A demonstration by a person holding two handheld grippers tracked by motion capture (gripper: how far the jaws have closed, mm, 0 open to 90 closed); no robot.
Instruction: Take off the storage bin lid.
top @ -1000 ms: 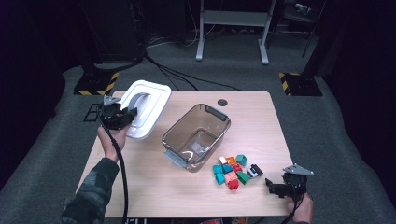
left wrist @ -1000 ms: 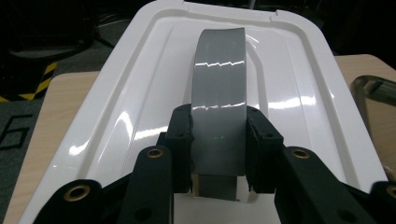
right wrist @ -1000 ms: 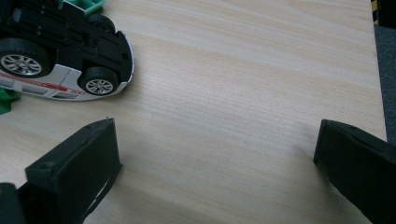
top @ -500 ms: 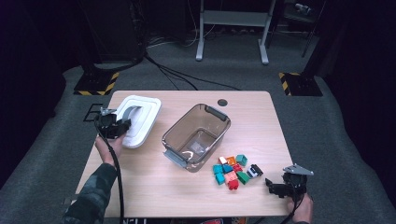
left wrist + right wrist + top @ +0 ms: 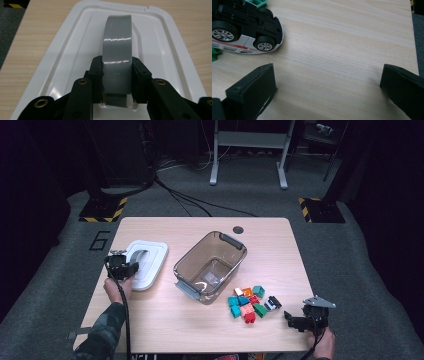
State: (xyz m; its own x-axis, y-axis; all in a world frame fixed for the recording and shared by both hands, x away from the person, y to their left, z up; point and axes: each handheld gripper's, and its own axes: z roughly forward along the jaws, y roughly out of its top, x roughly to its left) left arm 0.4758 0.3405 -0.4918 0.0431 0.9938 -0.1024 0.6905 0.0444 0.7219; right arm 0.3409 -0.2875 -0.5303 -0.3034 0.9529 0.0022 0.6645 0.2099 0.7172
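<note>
1. Left gripper: jaws clamped on the grey handle of the white lid, which lies flat at the table's left.
2. Clear bin: centre, uncovered.
3. Right gripper: jaws wide, holding nothing, beside the toy car.

The lid lies on the table left of the container; the blocks lie before it.
</note>
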